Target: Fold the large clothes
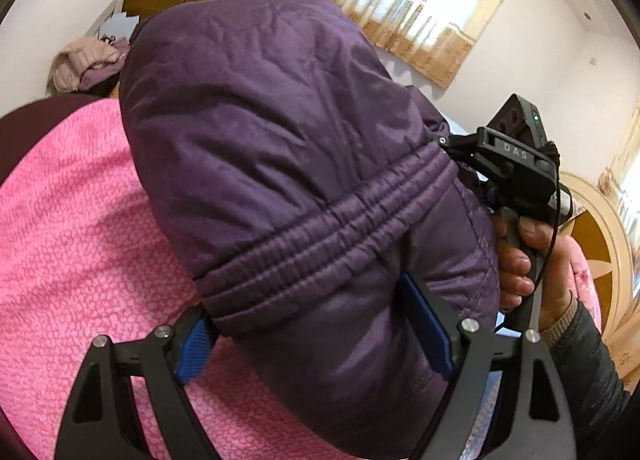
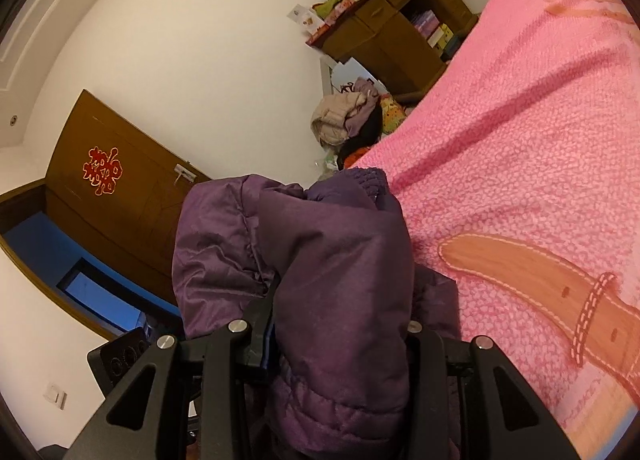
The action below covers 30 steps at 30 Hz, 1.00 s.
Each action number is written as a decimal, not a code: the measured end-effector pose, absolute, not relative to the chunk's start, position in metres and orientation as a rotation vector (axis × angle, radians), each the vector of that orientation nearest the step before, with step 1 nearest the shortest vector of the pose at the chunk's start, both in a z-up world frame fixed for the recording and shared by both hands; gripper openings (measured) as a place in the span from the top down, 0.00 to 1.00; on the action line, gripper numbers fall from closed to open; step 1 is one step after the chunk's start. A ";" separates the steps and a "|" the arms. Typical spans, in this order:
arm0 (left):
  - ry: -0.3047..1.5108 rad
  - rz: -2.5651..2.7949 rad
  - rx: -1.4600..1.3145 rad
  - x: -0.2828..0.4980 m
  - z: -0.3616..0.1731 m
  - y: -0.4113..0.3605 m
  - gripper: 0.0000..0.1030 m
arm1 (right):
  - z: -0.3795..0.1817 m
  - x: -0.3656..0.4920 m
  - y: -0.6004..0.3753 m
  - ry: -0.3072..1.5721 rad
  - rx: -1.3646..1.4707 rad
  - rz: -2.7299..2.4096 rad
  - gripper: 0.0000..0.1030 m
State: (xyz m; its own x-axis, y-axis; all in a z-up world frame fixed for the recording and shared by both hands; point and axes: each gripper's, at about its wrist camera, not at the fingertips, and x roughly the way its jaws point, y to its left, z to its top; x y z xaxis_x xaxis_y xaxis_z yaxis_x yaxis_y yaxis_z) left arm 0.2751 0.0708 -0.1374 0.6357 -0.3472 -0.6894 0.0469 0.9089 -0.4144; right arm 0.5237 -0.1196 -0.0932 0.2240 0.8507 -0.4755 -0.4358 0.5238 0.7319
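Note:
A purple padded jacket (image 1: 280,148) is held up above the pink bedspread (image 1: 80,220). My left gripper (image 1: 316,336) is shut on thick jacket fabric below a ribbed elastic band, its blue pads pressed against the cloth. The right gripper (image 1: 456,148) shows in the left wrist view at the jacket's right edge, held by a hand. In the right wrist view my right gripper (image 2: 340,344) is shut on a bunched fold of the jacket (image 2: 344,260), which hangs over the fingers and hides their tips. The pink bedspread (image 2: 520,140) lies to the right.
A brown cabinet (image 2: 384,32) with boxes on top stands by the wall. A pile of clothes (image 2: 348,116) sits at the bed's far end. A brown door (image 2: 112,188) is to the left. A curtained window (image 1: 424,0) is behind the jacket.

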 end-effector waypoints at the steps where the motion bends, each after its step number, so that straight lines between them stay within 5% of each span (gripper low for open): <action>1: 0.858 -0.232 -0.385 0.277 -0.139 0.070 0.15 | -0.097 0.526 -0.123 0.991 0.511 0.938 0.63; 6: 0.852 -0.205 -0.369 0.289 -0.145 0.064 0.00 | -0.114 0.537 -0.128 1.016 0.549 0.918 0.63; 30: 0.738 -0.181 -0.209 0.322 -0.144 0.051 0.00 | -0.185 0.530 -0.174 1.069 0.766 0.843 0.63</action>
State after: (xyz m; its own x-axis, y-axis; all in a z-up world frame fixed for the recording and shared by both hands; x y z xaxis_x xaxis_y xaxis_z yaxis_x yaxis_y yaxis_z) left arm 0.3224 0.0506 -0.1437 0.7258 -0.2359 -0.6462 0.0895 0.9638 -0.2513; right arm 0.5301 -0.1740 -0.1851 0.2474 0.8722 -0.4220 -0.2067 0.4730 0.8565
